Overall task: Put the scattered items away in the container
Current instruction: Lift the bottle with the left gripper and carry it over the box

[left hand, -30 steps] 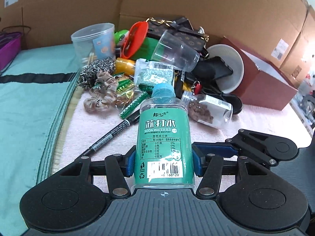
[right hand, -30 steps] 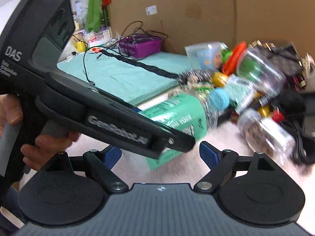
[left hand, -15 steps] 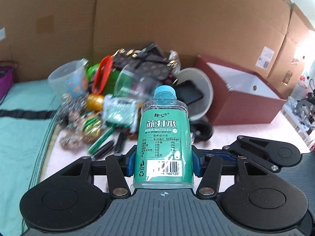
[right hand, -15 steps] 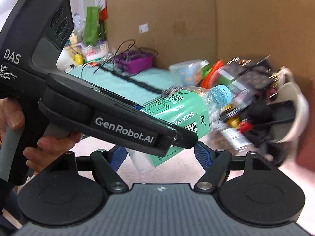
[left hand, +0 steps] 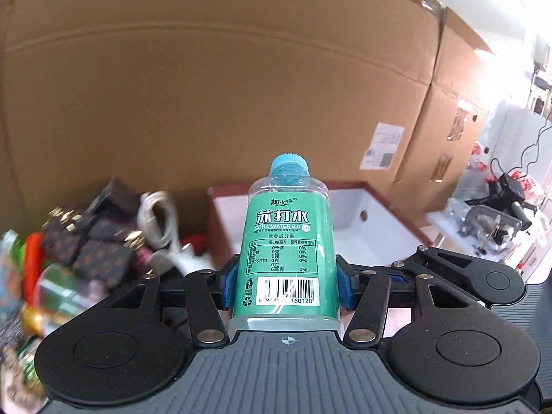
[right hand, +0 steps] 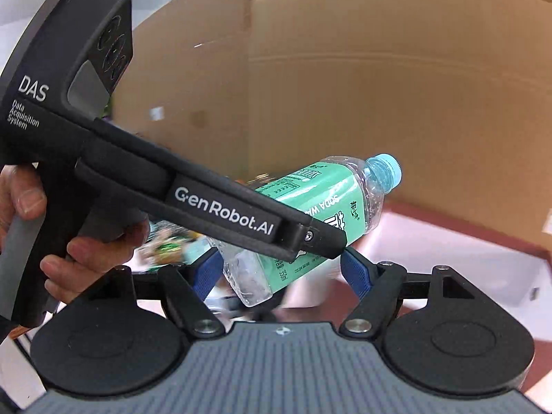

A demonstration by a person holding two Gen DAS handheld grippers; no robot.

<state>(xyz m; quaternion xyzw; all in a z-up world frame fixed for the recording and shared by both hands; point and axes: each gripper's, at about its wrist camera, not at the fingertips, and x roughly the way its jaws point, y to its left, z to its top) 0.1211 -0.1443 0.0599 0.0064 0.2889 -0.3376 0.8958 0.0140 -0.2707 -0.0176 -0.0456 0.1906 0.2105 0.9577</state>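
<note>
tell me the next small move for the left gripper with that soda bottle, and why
Probably carry it forward over the dark red box, then release. The left gripper clamps the soda water bottle upright, and the box's white interior lies open just beyond it.

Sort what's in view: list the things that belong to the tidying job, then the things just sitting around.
Job:
- green-labelled clear plastic soda water bottle, clamped in the left tongs
- dark red box with white inside, the container
- blurred pile of scattered items

Just about:
- brown cardboard wall
- cluttered white bench at far right
</note>
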